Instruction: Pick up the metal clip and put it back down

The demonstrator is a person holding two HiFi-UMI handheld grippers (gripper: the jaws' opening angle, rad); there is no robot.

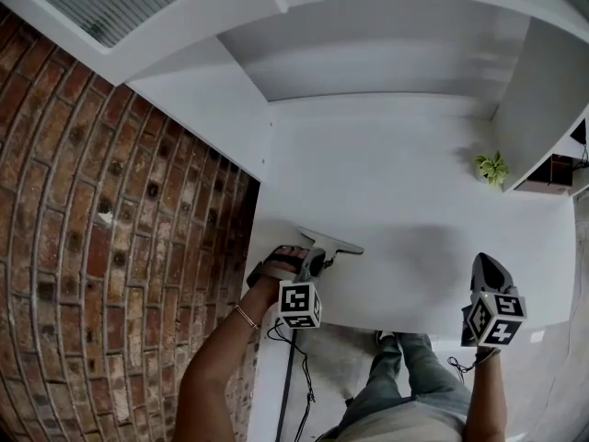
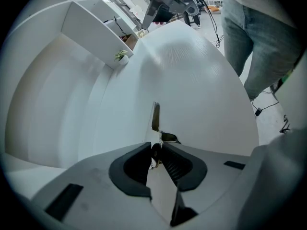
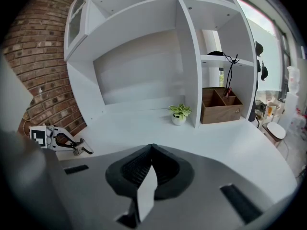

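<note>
Closest to the head camera, the person's left forearm [image 1: 216, 366] reaches up from the bottom edge, with a thin bracelet [image 1: 245, 316] at the wrist. To its left a brick wall [image 1: 83, 247] fills that side of the view. The hand carries the left gripper [image 1: 320, 258], angled steeply down at the near left corner of a white desk [image 1: 414, 210], close to the desk's front edge.

In the left gripper view its jaws stand narrow and are clamped on the metal clip [image 2: 155, 116]. The clip's rounded near end is pinched right at the fingertips, and its flat silver blade sticks out ahead of them, low over the white surface. Whether the blade touches the desk I cannot tell. A short dark part of the clip juts out to the right, just past the jaws.

Below the desk's front edge, between the two arms, are the person's jeans [image 1: 409, 376] and a dark cable [image 1: 296, 376] hanging down.

Further right, the right gripper [image 3: 151, 148] hangs at the desk's front edge, well apart from the clip. Its jaws are pressed together with nothing between them.

Behind, at the back right of the desk, a small potted plant [image 1: 492, 167] stands just beside an upright of the white shelving [image 3: 187, 56]. A wooden organizer [image 3: 221, 107] sits in the compartment to the right of that upright.
</note>
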